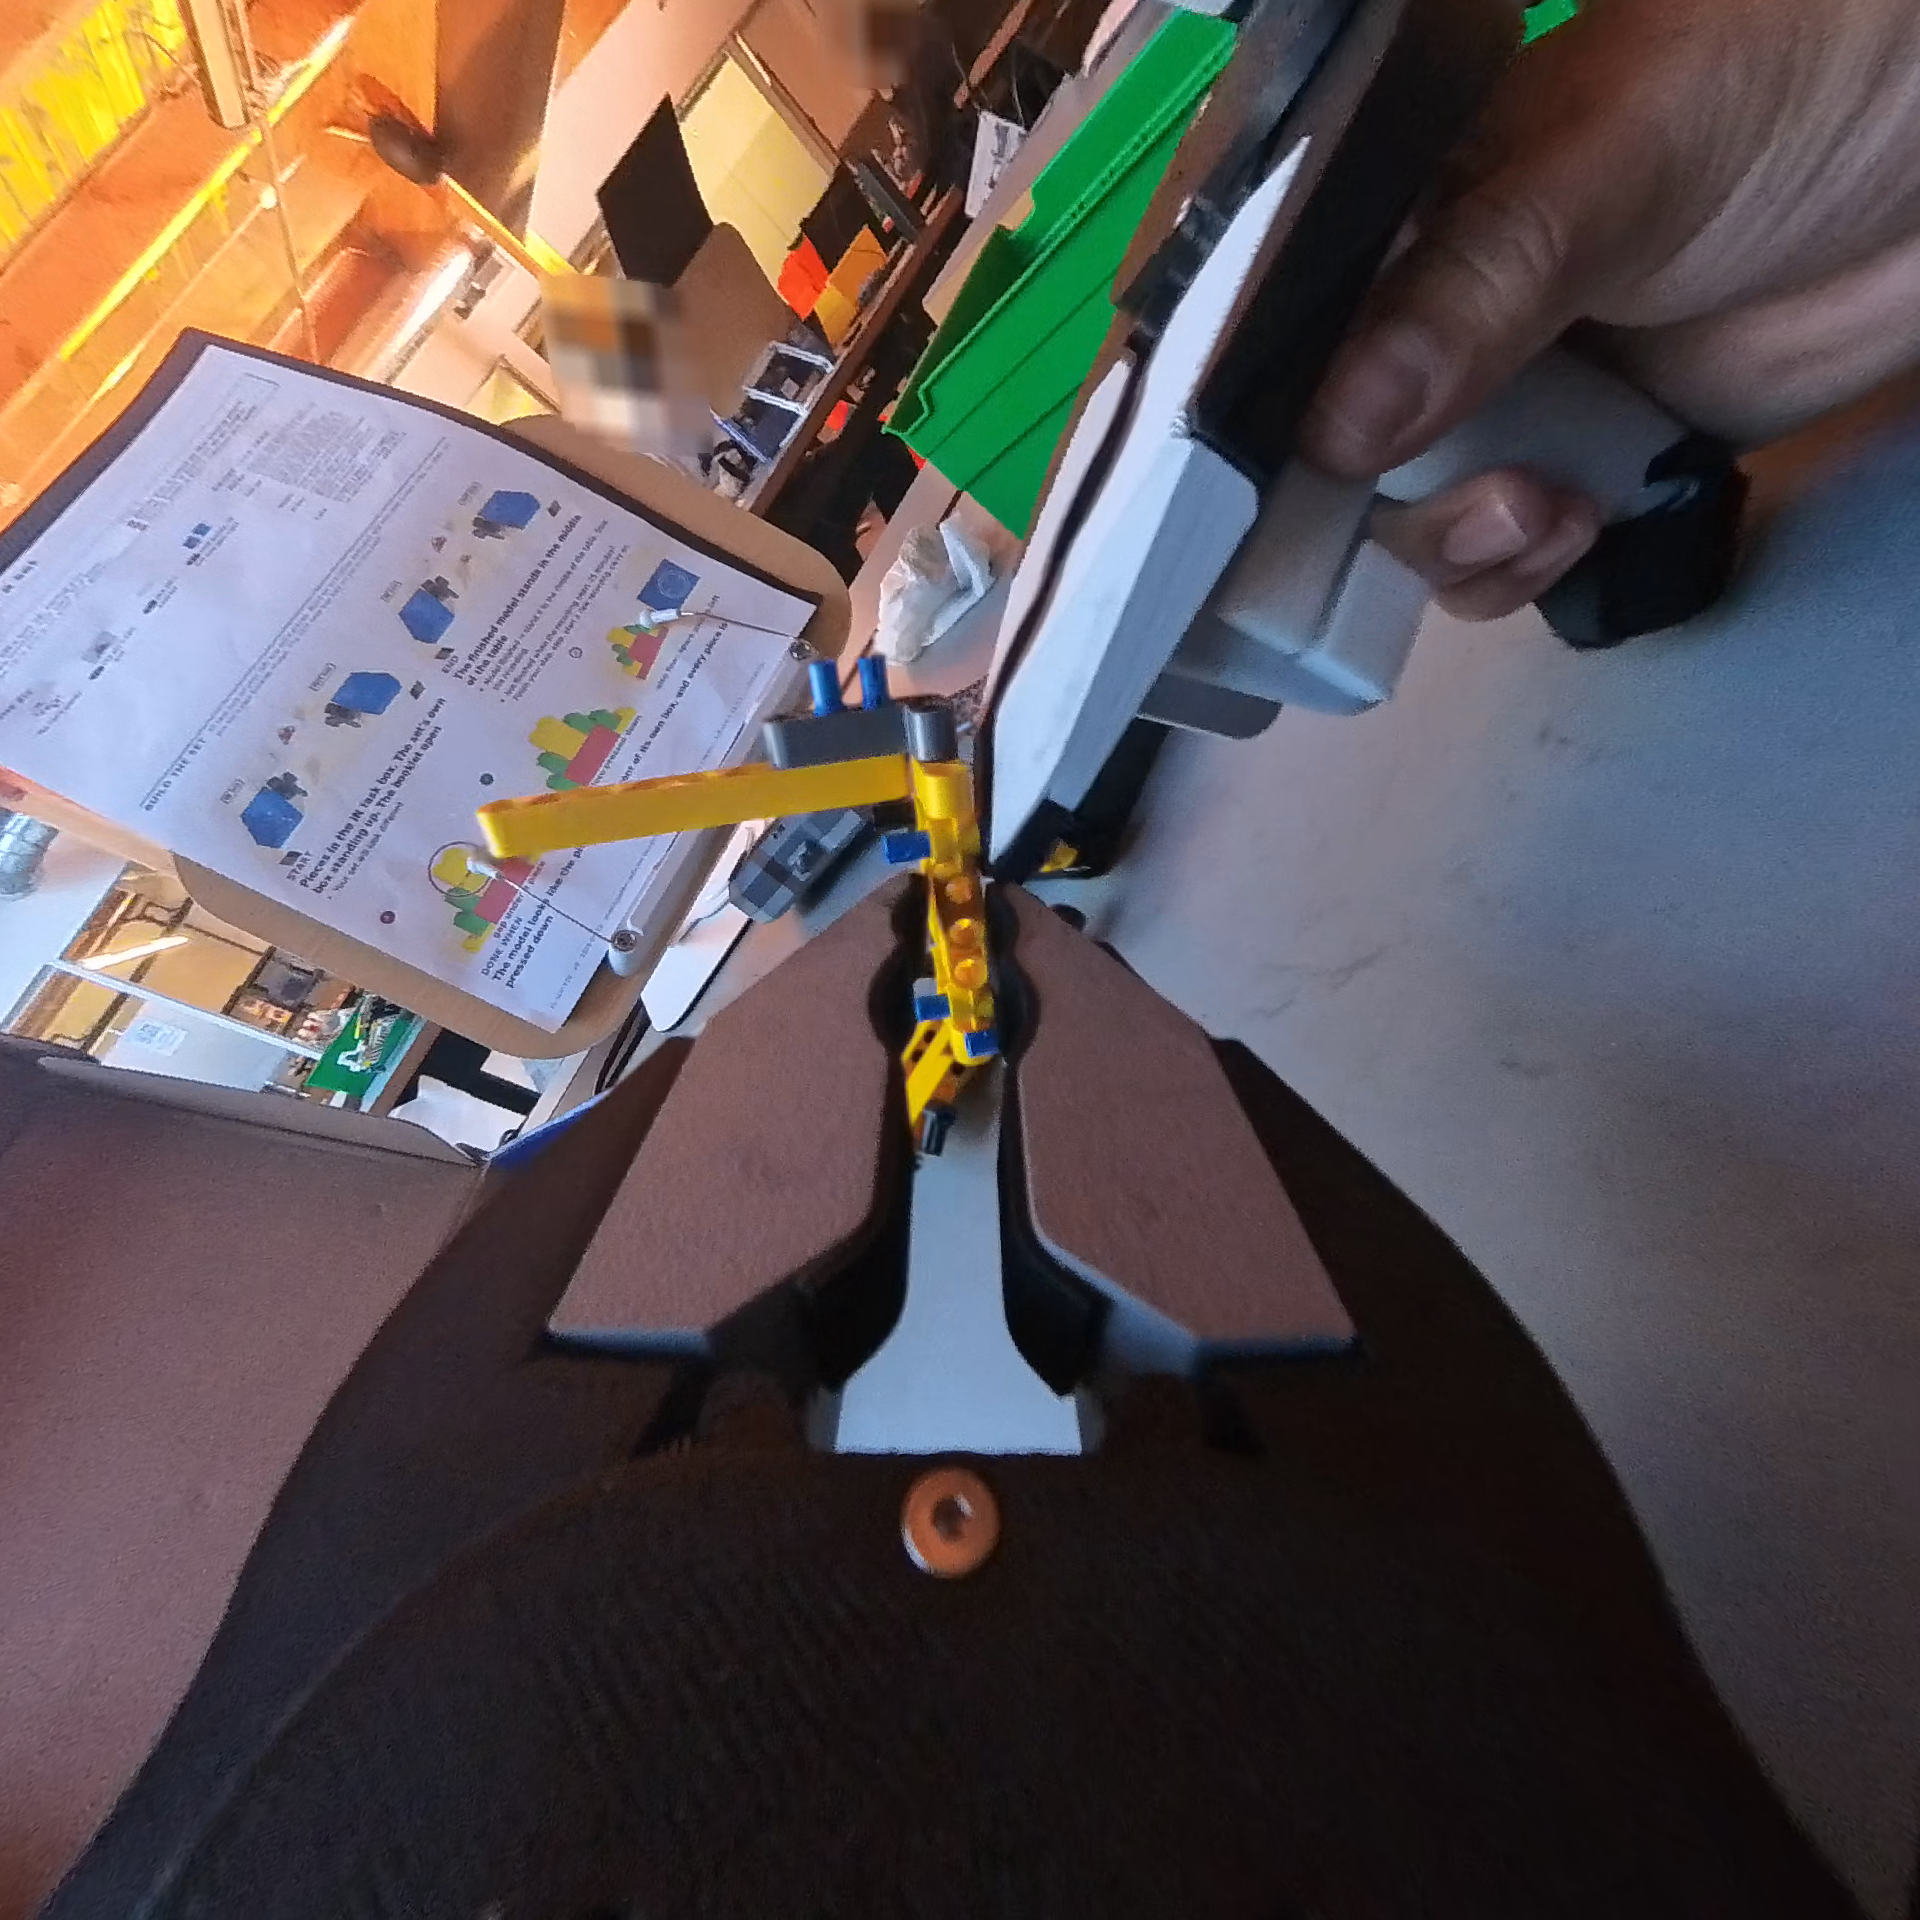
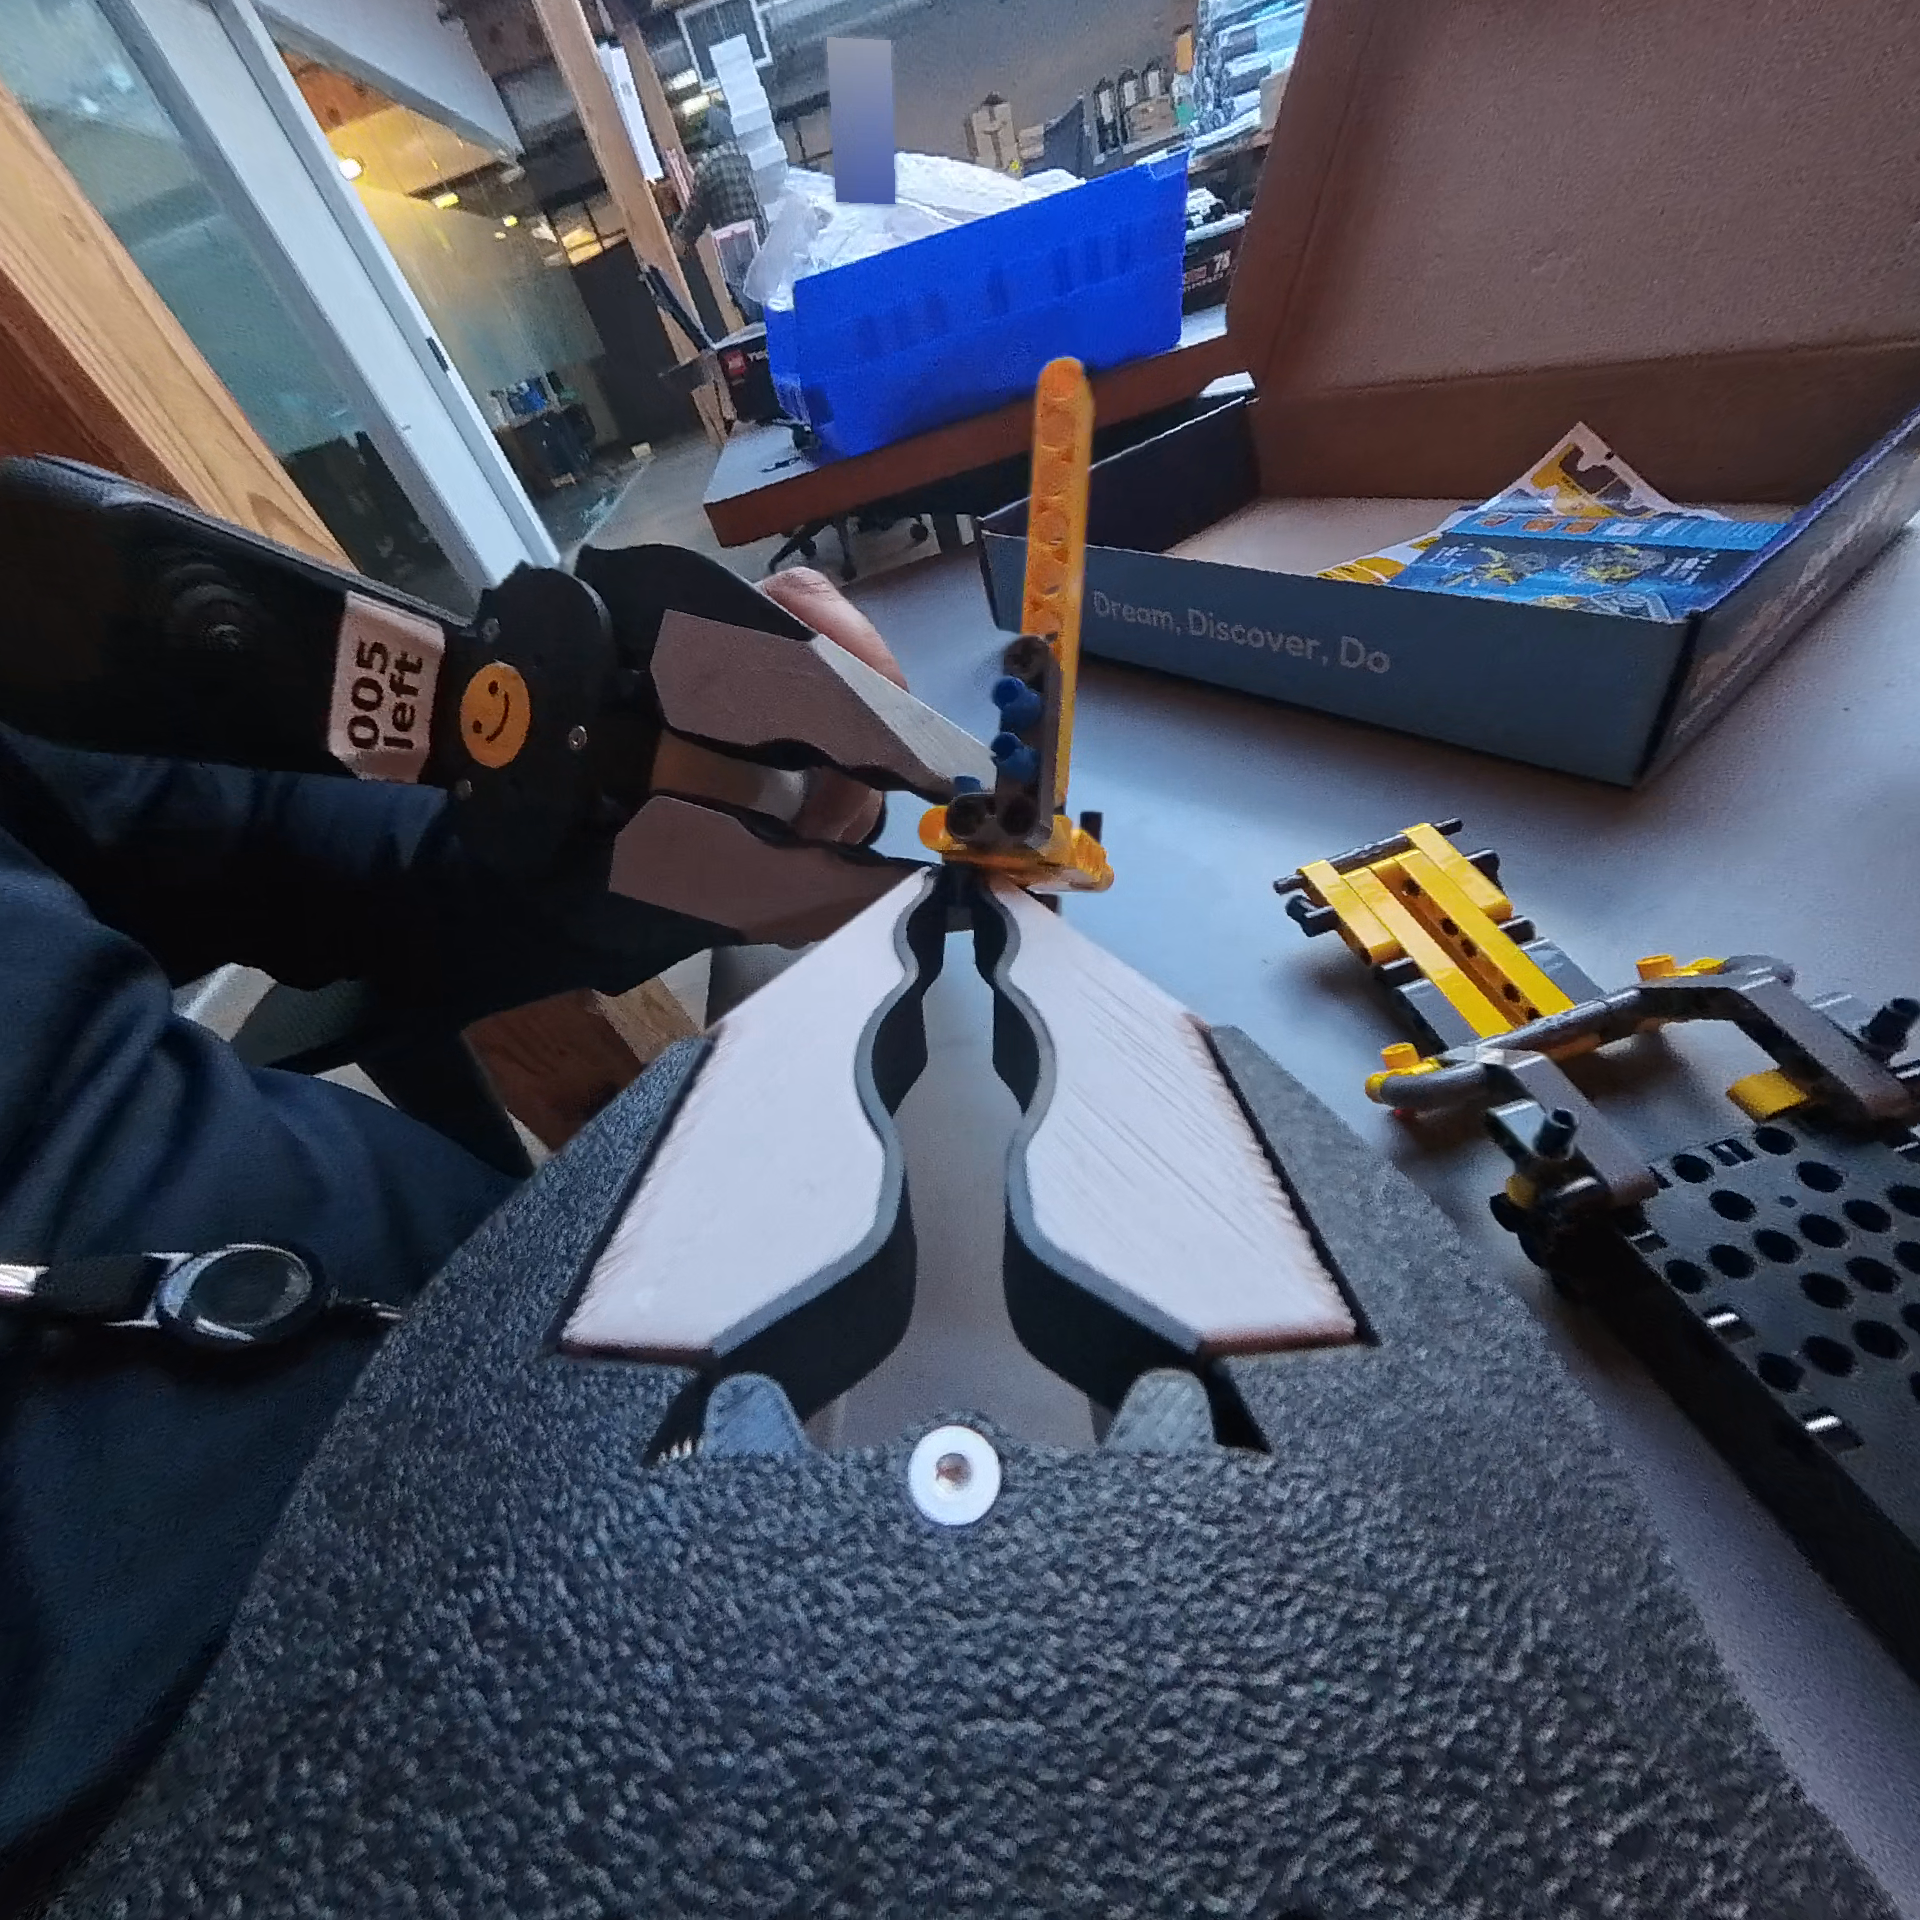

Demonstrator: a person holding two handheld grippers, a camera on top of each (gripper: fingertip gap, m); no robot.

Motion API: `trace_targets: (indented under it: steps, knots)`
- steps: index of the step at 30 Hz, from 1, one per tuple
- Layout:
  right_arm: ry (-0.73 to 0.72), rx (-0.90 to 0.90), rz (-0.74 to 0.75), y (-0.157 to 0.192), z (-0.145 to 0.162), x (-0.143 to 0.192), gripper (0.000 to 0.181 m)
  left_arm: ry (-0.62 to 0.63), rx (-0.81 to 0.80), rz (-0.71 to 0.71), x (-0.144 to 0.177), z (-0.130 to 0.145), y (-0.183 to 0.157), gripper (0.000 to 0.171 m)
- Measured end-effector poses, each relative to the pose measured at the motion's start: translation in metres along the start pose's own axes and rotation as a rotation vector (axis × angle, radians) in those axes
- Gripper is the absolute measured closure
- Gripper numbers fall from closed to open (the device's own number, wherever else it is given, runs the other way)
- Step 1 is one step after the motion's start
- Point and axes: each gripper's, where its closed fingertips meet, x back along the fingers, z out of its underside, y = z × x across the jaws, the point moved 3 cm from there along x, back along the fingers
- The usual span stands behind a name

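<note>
grippers left (image 1: 951, 914) and right (image 2: 951, 883) both pinching yellow beam assembly (image 2: 1023, 831), labelled box (image 2: 1351, 665) beside.

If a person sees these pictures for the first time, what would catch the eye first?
Probably the yellow beam assembly, pinched from two sides by the left gripper and the right gripper, above the grey table. Next, the half-built yellow and black model lying to the right, and the open cardboard box behind it.

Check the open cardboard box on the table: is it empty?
No. The open cardboard box holds printed booklets lying on its floor in the right wrist view.
</note>
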Motion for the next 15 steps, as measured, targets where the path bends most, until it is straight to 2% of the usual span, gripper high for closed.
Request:
trace_targets:
  steps: [6,9,13,15]
  knots:
    - [0.014,-0.023,-0.037,0.002,0.0028,0.0013,0.181,-0.001,-0.002,0.027,0.0024,-0.0016,-0.004,0.166]
    - [0.036,0.013,-0.003,0.0012,0.0047,-0.0006,0.18,0.009,0.001,0.031,0.0017,0.0018,-0.0048,0.165]
    - [0.038,-0.031,0.01,0.0004,0.0038,-0.0029,0.181,0.037,-0.043,-0.007,0.0028,0.0024,-0.0009,0.166]
    - [0.083,0.001,0.051,-0.0015,0.0072,-0.0047,0.181,0.068,-0.062,-0.02,0.0018,0.0065,-0.0019,0.166]
